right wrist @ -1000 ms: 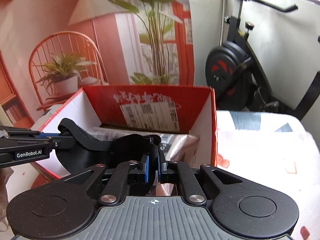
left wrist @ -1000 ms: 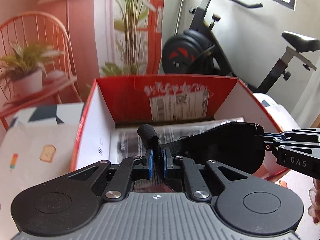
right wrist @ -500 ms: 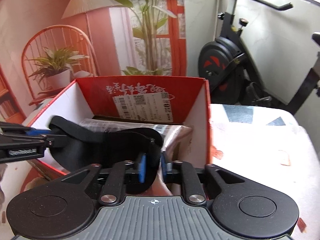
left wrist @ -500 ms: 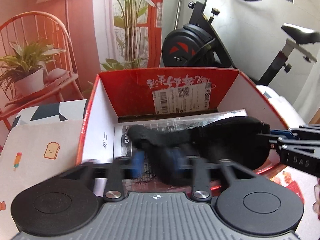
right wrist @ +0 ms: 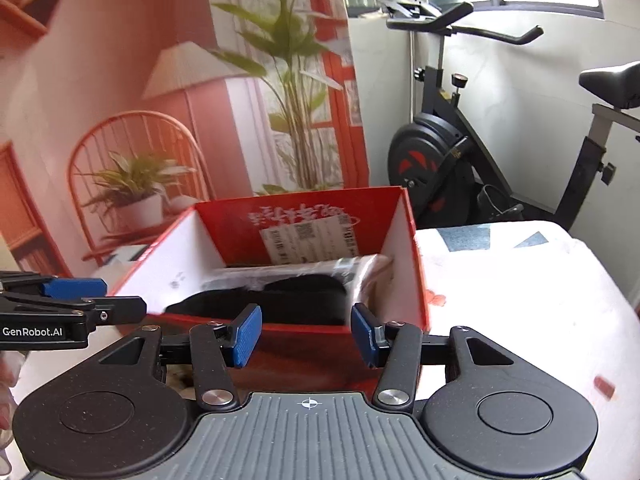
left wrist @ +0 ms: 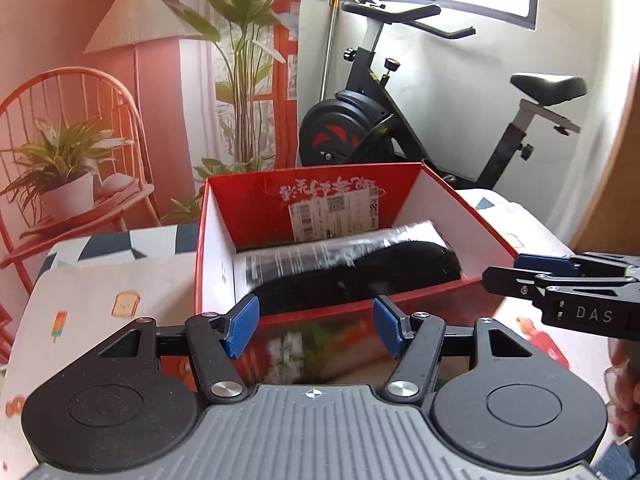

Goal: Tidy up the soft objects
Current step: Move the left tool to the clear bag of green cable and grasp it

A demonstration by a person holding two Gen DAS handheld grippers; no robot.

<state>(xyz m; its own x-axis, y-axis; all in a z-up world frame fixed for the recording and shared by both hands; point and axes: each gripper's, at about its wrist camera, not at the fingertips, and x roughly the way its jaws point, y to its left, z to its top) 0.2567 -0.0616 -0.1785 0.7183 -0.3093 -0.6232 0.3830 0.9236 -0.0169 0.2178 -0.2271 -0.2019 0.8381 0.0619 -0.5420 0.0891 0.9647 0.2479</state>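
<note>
Left wrist view: the left gripper (left wrist: 316, 326) hangs with its blue pads (left wrist: 241, 331) spread wide and nothing between them, just short of the near wall of the red cardboard box (left wrist: 412, 304). Inside the box at 12 o'clock lies the black soft item (left wrist: 360, 270), stretched from the left wall toward the right corner, with a clear plastic-wrapped packet (left wrist: 320, 258) behind and partly beneath it. At 3 o'clock the right gripper (left wrist: 520, 274) reaches in sideways, empty, just beside the box's right corner.

From the right wrist view, the right gripper (right wrist: 306, 334) is likewise wide open and holds nothing, its pads (right wrist: 366, 338) near the box (right wrist: 412, 280) front edge. The black soft item (right wrist: 288, 300) rests in the box at 12 o'clock. The left gripper (right wrist: 100, 296) shows at 9 o'clock.

The box sits on a tabletop (right wrist: 520, 300) covered with a pale printed cloth. An exercise bike (left wrist: 360, 128) stands beyond at 1 o'clock.
</note>
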